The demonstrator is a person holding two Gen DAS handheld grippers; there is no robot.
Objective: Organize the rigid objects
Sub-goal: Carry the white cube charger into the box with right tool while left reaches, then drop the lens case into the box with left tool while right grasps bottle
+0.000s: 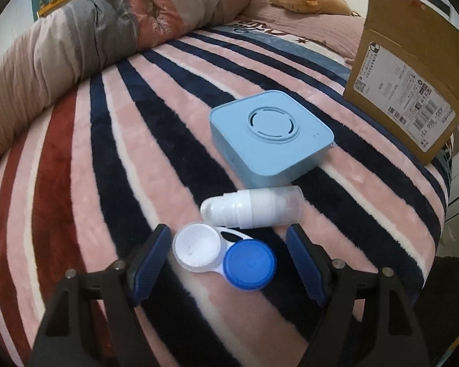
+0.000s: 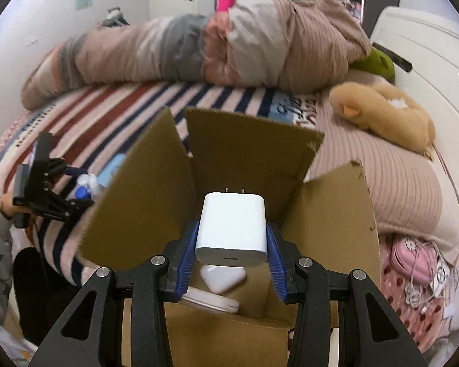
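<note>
Holding the white charger (image 2: 231,227) squeezed between both pads, your right hand-held gripper (image 2: 231,255) hangs over the open cardboard box (image 2: 330,214), prongs pointing away, so a release should drop it beside the white items already on the bottom. Your left hand-held gripper (image 1: 229,263) is spread wide, gripping nothing, and straddles the contact lens case (image 1: 225,255) on the striped bed (image 1: 107,159), likely your next pick. At 12 o'clock from the case lies a white bottle (image 1: 251,209) on its side, then a blue square device (image 1: 270,136); the box stands at 2 o'clock.
</note>
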